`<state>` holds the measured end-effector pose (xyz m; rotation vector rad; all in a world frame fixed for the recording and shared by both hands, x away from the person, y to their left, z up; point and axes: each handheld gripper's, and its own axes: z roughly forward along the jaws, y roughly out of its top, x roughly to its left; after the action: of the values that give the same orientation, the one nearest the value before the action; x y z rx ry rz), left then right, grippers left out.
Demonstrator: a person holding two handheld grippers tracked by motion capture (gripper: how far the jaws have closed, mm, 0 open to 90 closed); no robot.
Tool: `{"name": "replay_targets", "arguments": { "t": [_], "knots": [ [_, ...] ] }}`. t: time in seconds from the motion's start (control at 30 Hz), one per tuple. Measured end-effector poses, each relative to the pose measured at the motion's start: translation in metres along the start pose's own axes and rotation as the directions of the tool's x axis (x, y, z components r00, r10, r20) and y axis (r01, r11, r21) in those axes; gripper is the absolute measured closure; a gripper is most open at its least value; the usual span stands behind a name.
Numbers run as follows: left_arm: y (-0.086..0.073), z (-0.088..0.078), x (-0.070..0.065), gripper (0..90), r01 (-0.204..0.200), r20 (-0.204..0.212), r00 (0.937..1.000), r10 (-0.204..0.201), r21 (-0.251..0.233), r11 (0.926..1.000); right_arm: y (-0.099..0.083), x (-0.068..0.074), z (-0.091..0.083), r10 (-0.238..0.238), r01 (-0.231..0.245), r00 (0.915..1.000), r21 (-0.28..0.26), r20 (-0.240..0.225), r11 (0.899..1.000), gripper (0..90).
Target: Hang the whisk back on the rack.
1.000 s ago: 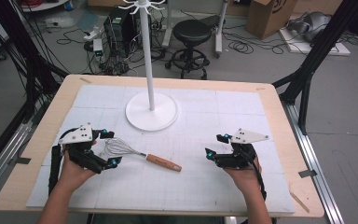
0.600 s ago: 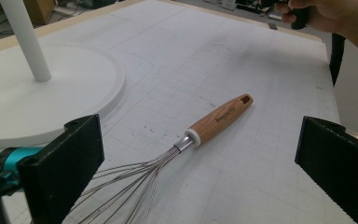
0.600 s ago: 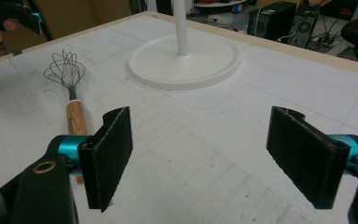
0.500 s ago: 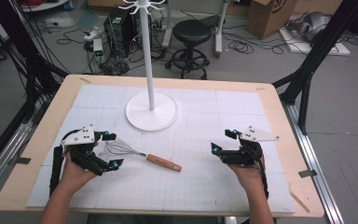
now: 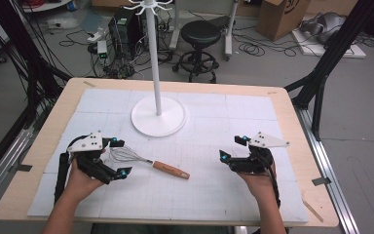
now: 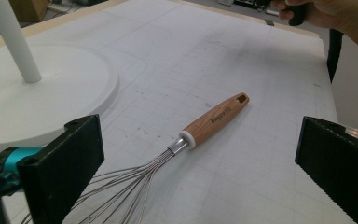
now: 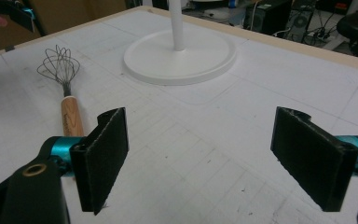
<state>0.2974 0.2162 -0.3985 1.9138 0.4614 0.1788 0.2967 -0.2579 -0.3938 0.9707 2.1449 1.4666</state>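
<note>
A wire whisk [image 5: 170,170] with a wooden handle lies on the white gridded mat [image 5: 214,190], left of centre, handle pointing right. My left gripper [image 5: 121,157] is open, its jaws either side of the whisk's wire head without pressing on it. In the left gripper view the whisk [image 6: 214,119] runs out between the wide jaws of the left gripper [image 6: 200,154]. My right gripper [image 5: 231,148] stands open on the right side of the mat; its jaws have just been opening, with nothing between them. The right gripper view has the right gripper [image 7: 198,149] facing the whisk [image 7: 70,116].
A white stand with a round base [image 5: 158,117] and a tall pole rises at the mat's back centre, also base [image 7: 182,58] and base [image 6: 51,93]. The wooden table edge [image 5: 44,136] frames the mat. A stool [image 5: 202,34], boxes and cables sit on the floor beyond.
The right gripper's jaws have spread wider apart. The left gripper and the whisk have hardly shifted.
</note>
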Motion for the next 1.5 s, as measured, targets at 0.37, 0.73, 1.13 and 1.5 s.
{"name": "replay_targets", "arguments": {
  "t": [0.37,0.73,1.13,1.5],
  "knots": [
    [0.017,0.049,-0.011,1.7,-0.059,0.061,0.9968,0.051,0.139,0.9885,0.000,-0.005,-0.007,-0.004,0.004,0.9999,-0.004,0.014,1.000,18.6],
    [0.034,0.092,-0.014,1.7,-0.116,0.123,0.9889,0.084,0.284,0.9517,0.001,-0.003,-0.006,-0.009,0.009,0.9999,0.000,0.009,1.000,18.6],
    [0.031,0.115,-0.006,22.0,-0.171,0.113,0.9847,0.132,0.485,0.8577,-0.001,-0.006,-0.005,-0.003,0.003,1.0000,0.001,0.009,1.000,18.6],
    [0.025,0.119,-0.001,36.7,-0.169,0.089,0.9855,0.144,0.565,0.8077,-0.003,-0.005,-0.002,-0.006,0.005,0.9999,0.017,0.010,1.000,18.7]
  ]
}}
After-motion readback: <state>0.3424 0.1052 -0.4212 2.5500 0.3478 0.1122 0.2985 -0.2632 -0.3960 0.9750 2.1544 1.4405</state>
